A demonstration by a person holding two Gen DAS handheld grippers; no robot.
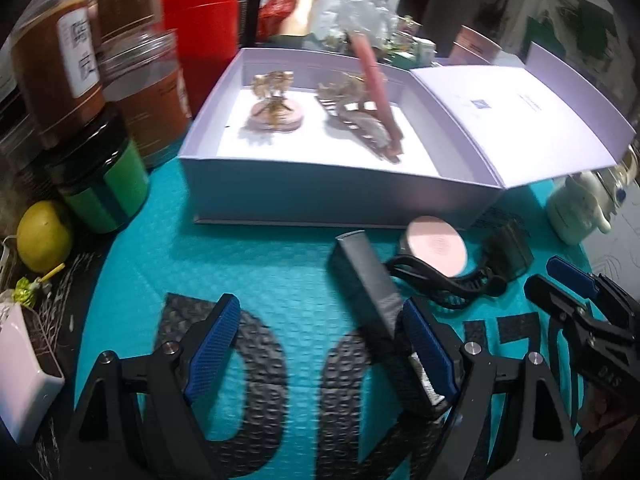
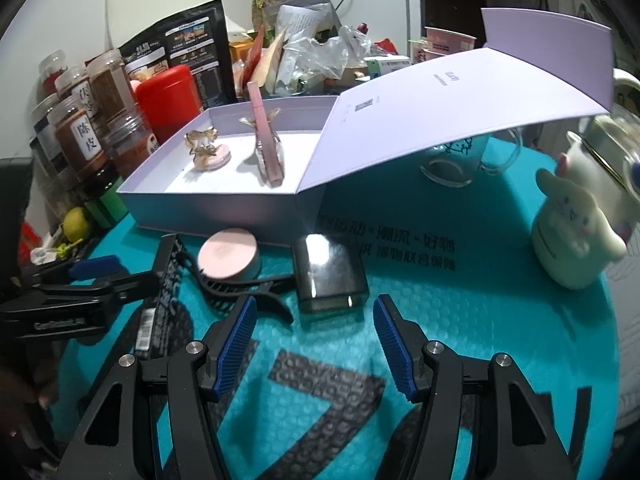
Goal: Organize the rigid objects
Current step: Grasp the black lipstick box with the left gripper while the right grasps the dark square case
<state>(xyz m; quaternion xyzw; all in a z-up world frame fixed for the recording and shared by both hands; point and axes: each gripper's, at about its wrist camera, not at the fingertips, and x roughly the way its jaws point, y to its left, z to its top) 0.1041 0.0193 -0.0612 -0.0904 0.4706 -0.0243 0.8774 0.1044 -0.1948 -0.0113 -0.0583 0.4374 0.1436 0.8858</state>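
Note:
A lilac gift box [image 1: 320, 188] [image 2: 208, 208] stands with its lid folded back. It holds a pink round base with a gold ornament [image 1: 276, 116] [image 2: 208, 156] and a pink slim tube [image 1: 376, 92] [image 2: 264, 140] leaning on a grey hair clip. In front of it on the teal mat lie a pink round compact [image 1: 436, 246] [image 2: 230, 254], a black hair clip [image 1: 440, 280] [image 2: 240, 292], a dark glossy case [image 2: 328, 272] and a long black box [image 1: 364, 280] [image 2: 160, 292]. My left gripper [image 1: 320, 344] is open, and the long box lies against its right finger. My right gripper [image 2: 316, 340] is open just short of the glossy case.
Spice jars [image 1: 60, 64], a red canister [image 1: 204, 36], a green jar [image 1: 104, 188] and a lemon [image 1: 44, 236] crowd the left. A cream figurine [image 2: 568, 232] and a glass mug [image 2: 460, 160] stand at the right. The raised lid [image 2: 460, 96] overhangs the mat there.

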